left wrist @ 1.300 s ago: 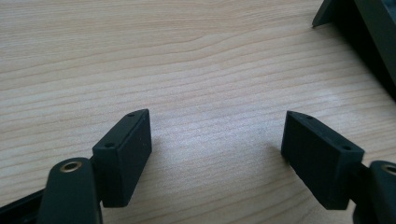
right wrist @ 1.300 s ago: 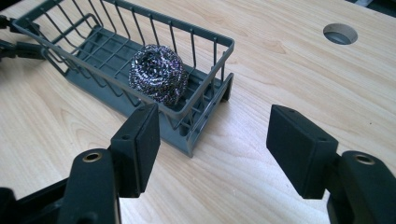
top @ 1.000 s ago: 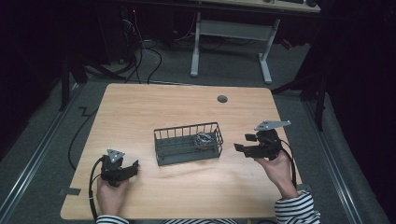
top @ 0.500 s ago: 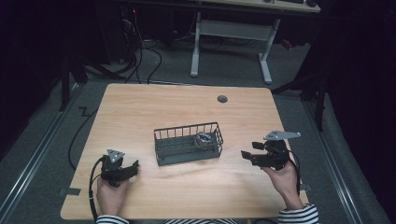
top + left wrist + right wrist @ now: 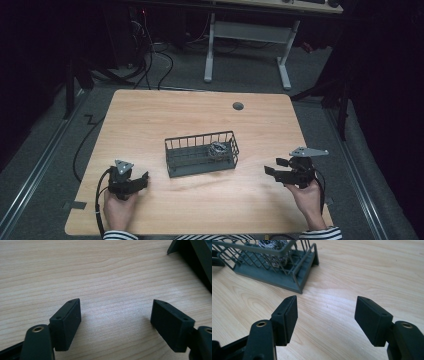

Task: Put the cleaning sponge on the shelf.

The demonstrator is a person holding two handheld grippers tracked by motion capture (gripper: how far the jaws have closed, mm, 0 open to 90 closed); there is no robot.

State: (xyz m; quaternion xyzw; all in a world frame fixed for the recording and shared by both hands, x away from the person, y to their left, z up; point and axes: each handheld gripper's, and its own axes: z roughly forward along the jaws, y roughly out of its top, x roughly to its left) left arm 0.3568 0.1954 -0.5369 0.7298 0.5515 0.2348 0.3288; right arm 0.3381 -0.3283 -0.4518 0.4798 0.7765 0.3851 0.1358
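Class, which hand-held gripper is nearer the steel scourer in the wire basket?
Right. The right hand-held gripper sits off the scourer's end of the basket; the left hand-held gripper lies beyond the far end.

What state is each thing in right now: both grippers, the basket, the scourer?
Left gripper: open, empty, low over the table.
Right gripper: open, empty, right of the basket.
Basket: upright at mid-table, untouched.
Scourer: inside the basket, at its right end.
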